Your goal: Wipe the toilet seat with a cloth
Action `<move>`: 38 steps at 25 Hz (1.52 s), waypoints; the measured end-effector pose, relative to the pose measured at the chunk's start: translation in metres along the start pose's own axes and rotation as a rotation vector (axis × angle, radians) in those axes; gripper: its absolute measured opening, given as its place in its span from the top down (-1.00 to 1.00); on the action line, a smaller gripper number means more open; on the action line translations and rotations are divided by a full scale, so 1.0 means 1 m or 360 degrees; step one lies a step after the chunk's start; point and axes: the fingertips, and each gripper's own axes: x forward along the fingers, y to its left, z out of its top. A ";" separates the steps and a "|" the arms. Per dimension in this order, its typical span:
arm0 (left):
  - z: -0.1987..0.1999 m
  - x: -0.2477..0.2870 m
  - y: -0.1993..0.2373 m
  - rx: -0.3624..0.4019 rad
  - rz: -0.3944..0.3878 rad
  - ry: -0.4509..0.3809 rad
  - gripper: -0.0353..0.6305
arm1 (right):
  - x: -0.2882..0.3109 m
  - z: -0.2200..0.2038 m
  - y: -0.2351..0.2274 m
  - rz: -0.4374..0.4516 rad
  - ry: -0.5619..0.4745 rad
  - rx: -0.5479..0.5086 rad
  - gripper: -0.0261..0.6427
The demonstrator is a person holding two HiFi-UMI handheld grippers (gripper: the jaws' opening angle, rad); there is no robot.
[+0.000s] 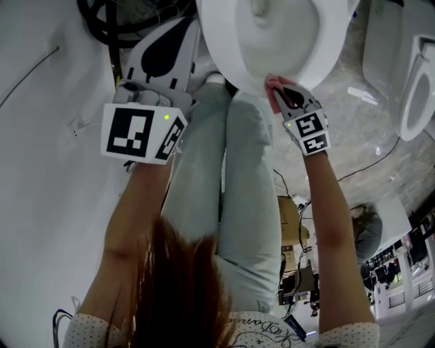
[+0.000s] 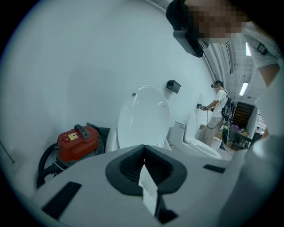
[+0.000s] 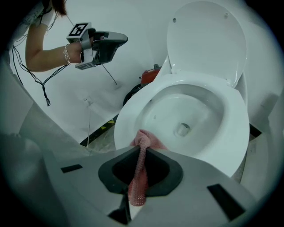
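The white toilet seat (image 1: 234, 68) (image 3: 230, 128) rings the open bowl, and its lid (image 3: 206, 40) (image 2: 144, 117) stands up. My right gripper (image 1: 280, 88) (image 3: 141, 148) is shut on a pink cloth (image 1: 274, 85) (image 3: 143, 141). The cloth's bunched end lies on the seat's near front rim, and a strip of it trails back between the jaws. My left gripper (image 1: 183, 30) (image 2: 143, 146) hangs in the air to the left of the toilet, jaws together with nothing in them. It also shows in the right gripper view, as the left gripper (image 3: 104, 44).
A red vacuum cleaner (image 2: 77, 142) (image 3: 151, 75) with a black hose (image 1: 115, 20) sits by the wall left of the toilet. A second toilet (image 1: 414, 81) (image 2: 202, 146) stands to the right. Cables cross the marbled floor (image 1: 367, 156). A person (image 2: 217, 106) stands far off.
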 end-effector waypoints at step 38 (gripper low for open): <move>0.000 -0.008 0.034 -0.0098 0.0288 -0.0006 0.88 | 0.034 0.039 0.067 0.0500 -0.0113 -0.0798 0.83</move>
